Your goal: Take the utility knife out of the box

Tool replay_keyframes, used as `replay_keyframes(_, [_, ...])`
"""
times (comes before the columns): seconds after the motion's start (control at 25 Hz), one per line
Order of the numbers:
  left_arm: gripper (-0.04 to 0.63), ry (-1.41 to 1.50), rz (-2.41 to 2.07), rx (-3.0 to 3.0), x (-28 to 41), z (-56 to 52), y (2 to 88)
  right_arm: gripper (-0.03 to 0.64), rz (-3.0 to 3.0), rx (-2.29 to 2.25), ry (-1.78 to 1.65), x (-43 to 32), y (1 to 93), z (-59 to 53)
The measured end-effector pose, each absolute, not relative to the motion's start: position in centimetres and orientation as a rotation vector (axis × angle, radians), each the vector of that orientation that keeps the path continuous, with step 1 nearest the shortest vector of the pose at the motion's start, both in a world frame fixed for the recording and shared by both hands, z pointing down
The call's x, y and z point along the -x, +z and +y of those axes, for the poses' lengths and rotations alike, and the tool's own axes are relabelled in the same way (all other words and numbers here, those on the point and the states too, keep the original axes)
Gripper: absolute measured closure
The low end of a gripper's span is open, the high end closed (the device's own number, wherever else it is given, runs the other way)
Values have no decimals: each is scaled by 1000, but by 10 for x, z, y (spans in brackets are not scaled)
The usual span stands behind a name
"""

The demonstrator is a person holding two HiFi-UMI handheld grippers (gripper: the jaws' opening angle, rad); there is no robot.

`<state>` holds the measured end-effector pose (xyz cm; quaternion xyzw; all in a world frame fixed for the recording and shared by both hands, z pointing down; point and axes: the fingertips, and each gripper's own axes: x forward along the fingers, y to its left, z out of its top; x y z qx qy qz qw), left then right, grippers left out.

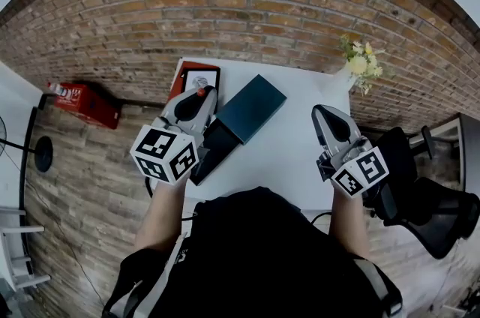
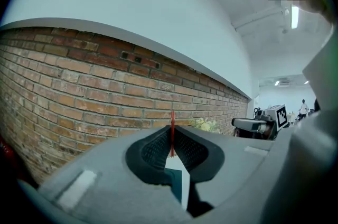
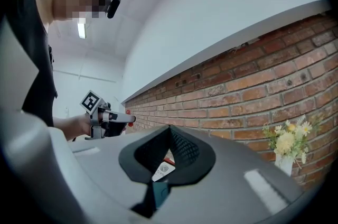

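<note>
Teal box [image 1: 251, 110] 1 | red piece [image 2: 171, 121] 1, thin, clamped in left tool [image 2: 171, 139] | right tool [image 3: 170, 132] closed, empty

We are in what looks like an office or workroom. A long brick wall [image 1: 225, 1] runs down one side, and strip lights [image 2: 294, 17] hang from a white ceiling. We stand at a white table [image 1: 292, 151] with a black office chair [image 1: 427, 211] beside it. A vase of flowers [image 1: 358, 65] sits at the table's far corner, above wood-look flooring [image 1: 82, 189].
</note>
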<state>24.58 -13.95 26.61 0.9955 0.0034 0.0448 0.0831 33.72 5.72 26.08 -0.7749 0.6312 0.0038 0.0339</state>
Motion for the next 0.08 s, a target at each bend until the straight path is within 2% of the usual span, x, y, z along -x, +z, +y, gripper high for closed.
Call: replay_keyframes(0.08, [577, 138, 12, -2975, -247, -138, 268, 618, 1931, 2386, 6, -340, 261, 60])
